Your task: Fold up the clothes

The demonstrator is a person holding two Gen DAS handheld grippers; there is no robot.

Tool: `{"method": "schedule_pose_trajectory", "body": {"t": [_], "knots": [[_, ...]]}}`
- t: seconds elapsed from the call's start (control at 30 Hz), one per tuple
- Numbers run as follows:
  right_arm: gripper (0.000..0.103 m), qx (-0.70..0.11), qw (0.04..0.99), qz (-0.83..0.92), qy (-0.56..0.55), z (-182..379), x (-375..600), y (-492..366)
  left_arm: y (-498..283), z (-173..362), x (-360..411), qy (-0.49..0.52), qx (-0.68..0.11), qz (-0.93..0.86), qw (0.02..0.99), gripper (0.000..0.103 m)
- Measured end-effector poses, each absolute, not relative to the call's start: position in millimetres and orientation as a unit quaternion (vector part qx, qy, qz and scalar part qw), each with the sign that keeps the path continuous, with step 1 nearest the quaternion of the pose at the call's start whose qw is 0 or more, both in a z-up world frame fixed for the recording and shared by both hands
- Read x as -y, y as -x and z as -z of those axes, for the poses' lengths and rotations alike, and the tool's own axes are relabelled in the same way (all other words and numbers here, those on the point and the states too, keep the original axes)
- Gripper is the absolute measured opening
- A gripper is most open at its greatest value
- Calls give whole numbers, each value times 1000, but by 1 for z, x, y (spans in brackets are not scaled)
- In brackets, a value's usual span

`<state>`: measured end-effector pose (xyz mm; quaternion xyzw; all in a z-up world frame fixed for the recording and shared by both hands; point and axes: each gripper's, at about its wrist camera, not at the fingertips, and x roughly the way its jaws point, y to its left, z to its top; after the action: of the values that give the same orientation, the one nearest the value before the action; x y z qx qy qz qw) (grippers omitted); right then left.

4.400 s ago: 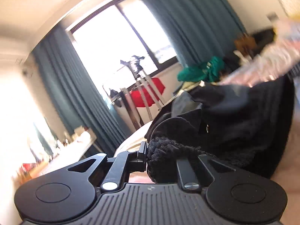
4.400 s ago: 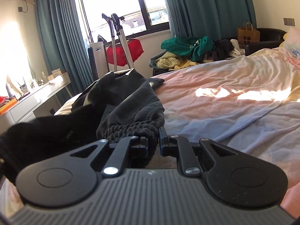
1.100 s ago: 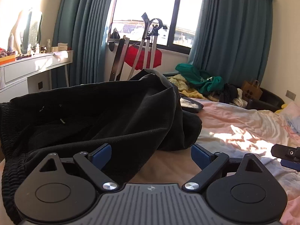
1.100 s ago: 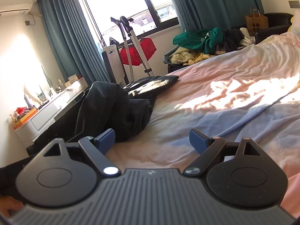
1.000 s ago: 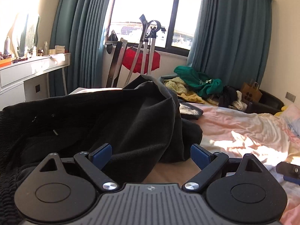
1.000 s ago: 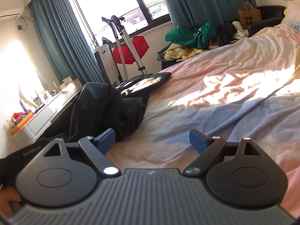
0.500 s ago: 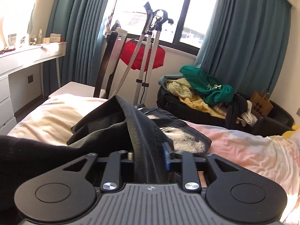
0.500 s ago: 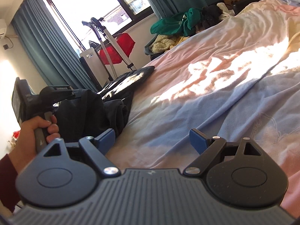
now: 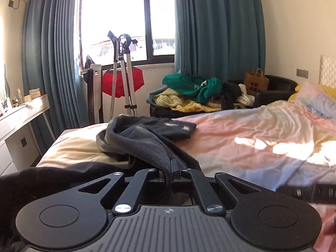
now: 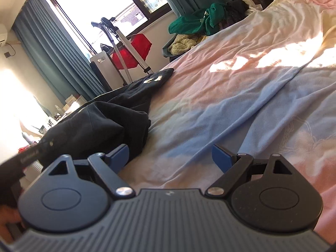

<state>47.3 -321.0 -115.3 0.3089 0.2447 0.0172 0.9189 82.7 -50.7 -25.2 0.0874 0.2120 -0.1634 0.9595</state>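
A black garment (image 9: 142, 138) lies crumpled on the left side of the bed (image 9: 262, 130). My left gripper (image 9: 170, 173) is shut on a ribbed edge of this garment, which stretches from the jaws back to the heap. In the right wrist view the same black garment (image 10: 100, 121) lies left of my right gripper (image 10: 170, 157), which is open and empty, low over the pink and blue bedsheet (image 10: 231, 96). Its left blue pad (image 10: 120, 154) is close to the garment's edge.
A folded dark piece (image 9: 174, 127) lies at the bed's far end. Beyond stand a clothes steamer (image 9: 124, 73), a pile of green and yellow clothes (image 9: 193, 92), a paper bag (image 9: 255, 82), and a white desk (image 9: 19, 113) at left.
My left gripper, open a second ago, has shut on the garment's edge and pulled it back, stretching the cloth. My right gripper stayed open and dropped lower toward the sheet.
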Motion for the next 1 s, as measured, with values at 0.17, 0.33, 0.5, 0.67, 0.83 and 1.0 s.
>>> {"method": "schedule_pose_trajectory", "body": {"t": [0.17,0.33,0.5,0.67,0.83,1.0], "knots": [[88,-233,926,-34,-295,104,310,-28,-29,58,26,-70,-258,159,950,2],[85,-222,922,-79,-306,97,300,-19,-32,71,-15,90,-300,135,940,3],[83,-257,919,-111,-279,77,275,-56,-38,68,-19,99,-280,135,945,5],[78,-271,922,-147,-236,53,238,-147,-47,70,-19,96,-258,133,952,5],[74,-292,928,-147,-177,43,189,-270,-68,81,-23,112,-259,137,949,5],[71,-319,923,-142,-161,58,148,-385,-80,92,-25,100,-231,153,956,5]]}}
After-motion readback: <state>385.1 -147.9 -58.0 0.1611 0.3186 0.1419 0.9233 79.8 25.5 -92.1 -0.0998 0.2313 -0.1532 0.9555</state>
